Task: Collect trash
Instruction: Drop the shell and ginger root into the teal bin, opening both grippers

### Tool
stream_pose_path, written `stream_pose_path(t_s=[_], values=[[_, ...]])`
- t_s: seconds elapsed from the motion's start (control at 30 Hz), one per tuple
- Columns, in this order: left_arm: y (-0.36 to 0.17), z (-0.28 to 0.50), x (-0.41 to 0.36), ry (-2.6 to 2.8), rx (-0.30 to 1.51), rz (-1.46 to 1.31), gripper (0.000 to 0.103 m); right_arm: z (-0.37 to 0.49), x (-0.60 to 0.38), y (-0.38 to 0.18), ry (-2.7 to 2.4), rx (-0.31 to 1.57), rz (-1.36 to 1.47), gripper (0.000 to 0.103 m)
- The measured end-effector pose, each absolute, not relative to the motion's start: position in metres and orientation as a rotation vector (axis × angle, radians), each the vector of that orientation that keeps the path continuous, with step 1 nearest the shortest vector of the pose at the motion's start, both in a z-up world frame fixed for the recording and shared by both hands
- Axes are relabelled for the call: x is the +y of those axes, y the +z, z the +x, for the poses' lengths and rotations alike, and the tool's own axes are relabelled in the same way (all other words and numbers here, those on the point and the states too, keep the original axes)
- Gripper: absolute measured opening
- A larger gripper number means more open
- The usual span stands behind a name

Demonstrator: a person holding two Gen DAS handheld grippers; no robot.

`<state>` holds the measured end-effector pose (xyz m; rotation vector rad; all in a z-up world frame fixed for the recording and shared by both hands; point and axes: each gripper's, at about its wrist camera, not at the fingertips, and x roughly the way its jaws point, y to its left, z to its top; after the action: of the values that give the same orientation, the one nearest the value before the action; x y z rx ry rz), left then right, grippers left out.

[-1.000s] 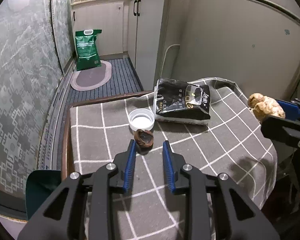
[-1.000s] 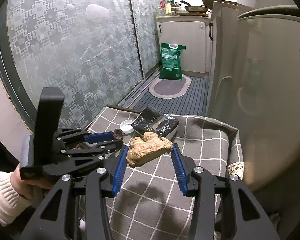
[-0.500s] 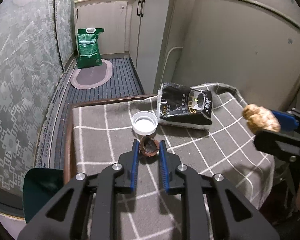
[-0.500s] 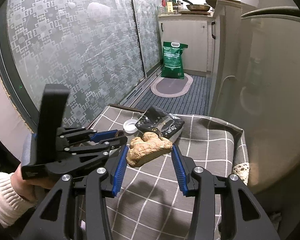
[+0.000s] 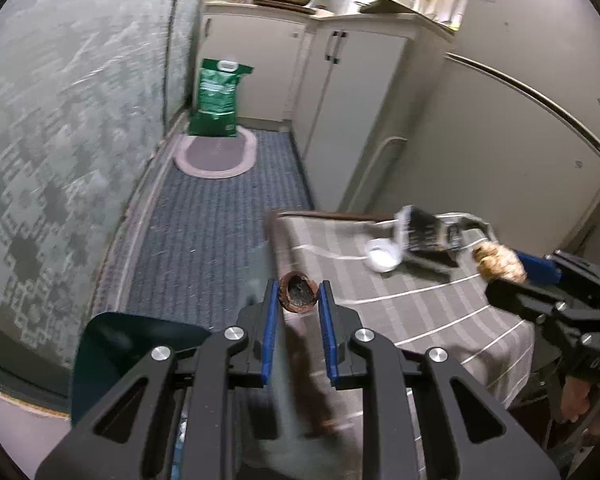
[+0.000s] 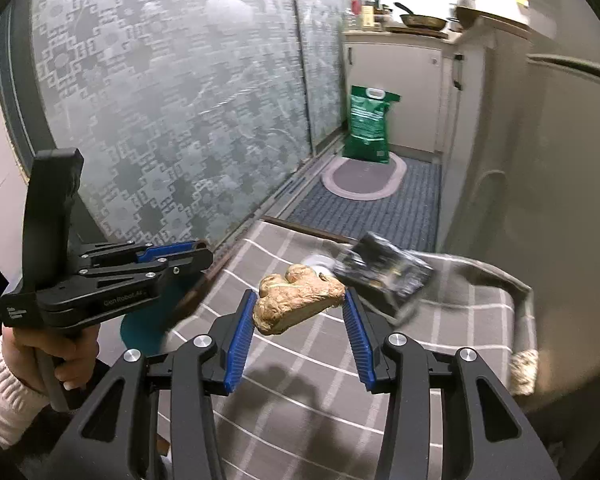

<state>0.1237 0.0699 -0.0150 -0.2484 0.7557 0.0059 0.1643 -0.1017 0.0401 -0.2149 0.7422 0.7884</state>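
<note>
On the bench toward two o'clock, the black packet point(image 5: 428, 236) and white cap point(image 5: 382, 254) blur. Left gripper point(image 5: 299, 300) jaws pinch the brown shell point(image 5: 298, 293); right gripper point(image 6: 300, 312) jaws clamp the ginger point(image 6: 300, 302).

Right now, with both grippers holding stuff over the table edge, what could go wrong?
1. The brown shell is pinched only at the tips of the left gripper, so it may slip before reaching the teal bin.
2. The ginger in the right gripper is lumpy and sits near the tips, so it could twist out.
</note>
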Motion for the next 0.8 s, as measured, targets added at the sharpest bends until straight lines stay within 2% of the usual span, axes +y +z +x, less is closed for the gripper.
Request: stream_pose_path(t_s=[0.33,0.8], values=[[-0.057,0.093,0.131,0.103,0.870,-0.245,0.022,0.150,-0.038,0.045,0.869,0.735,-0.242,0.045],[-0.122,0.073,0.143,0.075,1.073,-0.227,0.023,0.133,0.035,0.041,0.947,0.750,-0.271,0.045]])
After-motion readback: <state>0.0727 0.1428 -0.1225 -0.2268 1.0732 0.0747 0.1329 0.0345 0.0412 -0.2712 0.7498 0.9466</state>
